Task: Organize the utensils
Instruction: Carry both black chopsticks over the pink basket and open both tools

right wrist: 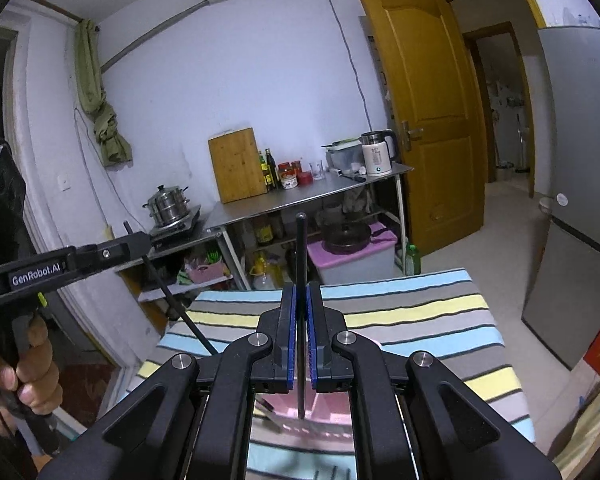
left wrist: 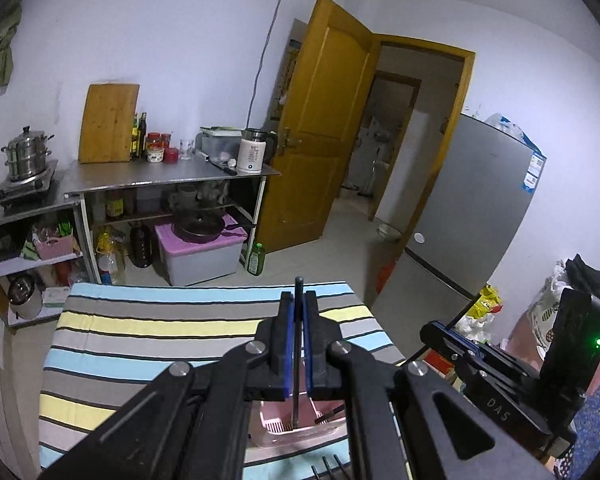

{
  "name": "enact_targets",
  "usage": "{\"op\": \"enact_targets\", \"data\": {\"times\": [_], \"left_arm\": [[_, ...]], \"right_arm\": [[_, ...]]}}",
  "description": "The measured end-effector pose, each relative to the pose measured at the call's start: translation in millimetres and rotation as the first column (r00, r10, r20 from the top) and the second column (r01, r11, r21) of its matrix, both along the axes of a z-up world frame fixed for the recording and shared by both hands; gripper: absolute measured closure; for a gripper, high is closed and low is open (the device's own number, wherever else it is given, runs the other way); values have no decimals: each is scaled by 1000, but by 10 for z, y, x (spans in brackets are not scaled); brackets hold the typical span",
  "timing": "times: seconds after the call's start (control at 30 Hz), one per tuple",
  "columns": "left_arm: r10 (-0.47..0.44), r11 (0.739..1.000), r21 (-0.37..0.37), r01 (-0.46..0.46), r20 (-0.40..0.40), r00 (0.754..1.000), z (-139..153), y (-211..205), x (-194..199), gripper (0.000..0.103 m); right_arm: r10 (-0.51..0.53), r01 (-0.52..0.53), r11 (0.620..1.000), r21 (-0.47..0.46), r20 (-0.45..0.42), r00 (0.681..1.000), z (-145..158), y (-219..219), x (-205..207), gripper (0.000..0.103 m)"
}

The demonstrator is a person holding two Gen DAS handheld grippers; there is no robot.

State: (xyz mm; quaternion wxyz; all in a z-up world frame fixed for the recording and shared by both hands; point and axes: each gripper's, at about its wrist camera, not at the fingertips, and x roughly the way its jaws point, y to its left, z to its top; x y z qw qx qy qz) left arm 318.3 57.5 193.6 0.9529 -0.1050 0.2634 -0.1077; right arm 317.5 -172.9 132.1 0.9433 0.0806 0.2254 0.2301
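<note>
Left wrist view looks over a yellow door (left wrist: 324,120) and grey fridge (left wrist: 472,216), a steel counter (left wrist: 160,176) with a cutting board (left wrist: 108,124) and kettle (left wrist: 254,156), then the striped cloth (left wrist: 140,336). Above its pink basket (left wrist: 296,428), the left gripper (left wrist: 299,320) is clenched on a dark chopstick (left wrist: 298,292) standing upright. Right wrist view: the right gripper (right wrist: 301,312) likewise clamps a chopstick (right wrist: 301,248), long axis vertical, tip up.
</note>
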Motion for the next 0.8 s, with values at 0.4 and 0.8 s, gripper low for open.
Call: {"op": "enact_targets", "data": {"times": [0.4, 0.8], "left_arm": [[1, 1000, -14, -2, -115, 993, -656, 28, 225, 98], [11, 1000, -13, -13, -127, 992, -740, 29, 130, 76]], "right_arm": [[7, -9, 1000, -18, -118, 993, -617, 151, 276, 98], [21, -26, 999, -26, -176, 984, -811, 24, 250, 96]]}}
